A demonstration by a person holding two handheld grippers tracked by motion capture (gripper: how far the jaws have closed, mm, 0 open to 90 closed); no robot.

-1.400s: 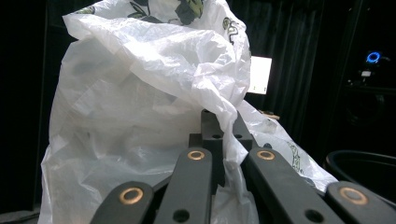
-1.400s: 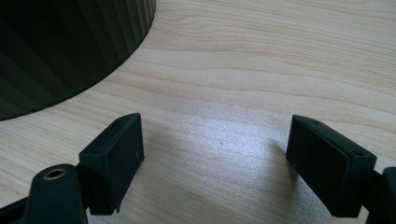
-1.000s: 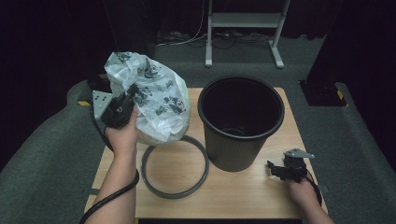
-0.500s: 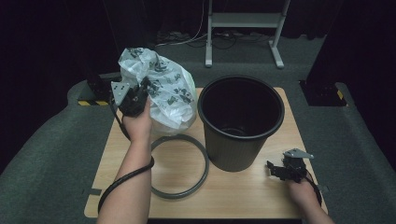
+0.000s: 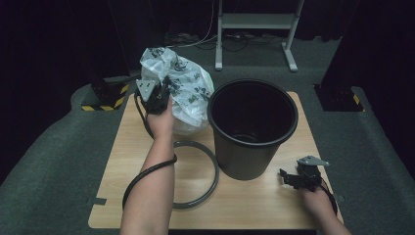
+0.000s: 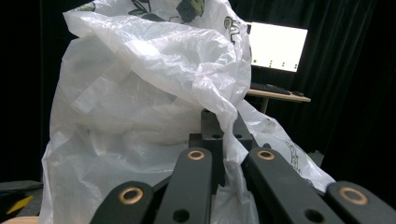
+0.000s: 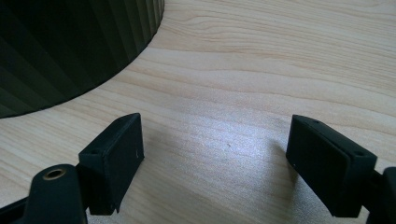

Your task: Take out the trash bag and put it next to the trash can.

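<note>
Holding a pinch of the plastic bag (image 6: 154, 102) in the tightly shut left gripper (image 5: 155, 96), up above the worktop (image 5: 254, 200) beside the black bin (image 5: 252, 128). Looked light, soft and slippery; best grabbed by a bunched fold. Right gripper (image 7: 217, 158) wide open, holding nothing.

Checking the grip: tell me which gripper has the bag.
The left gripper, shut on the white plastic bag; the right gripper rests open on the table.

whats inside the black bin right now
The black bin looks empty: dark inner wall and part of the floor show. The near side of its floor is hidden by the rim. The plastic bag hangs beside it, outside.
</note>
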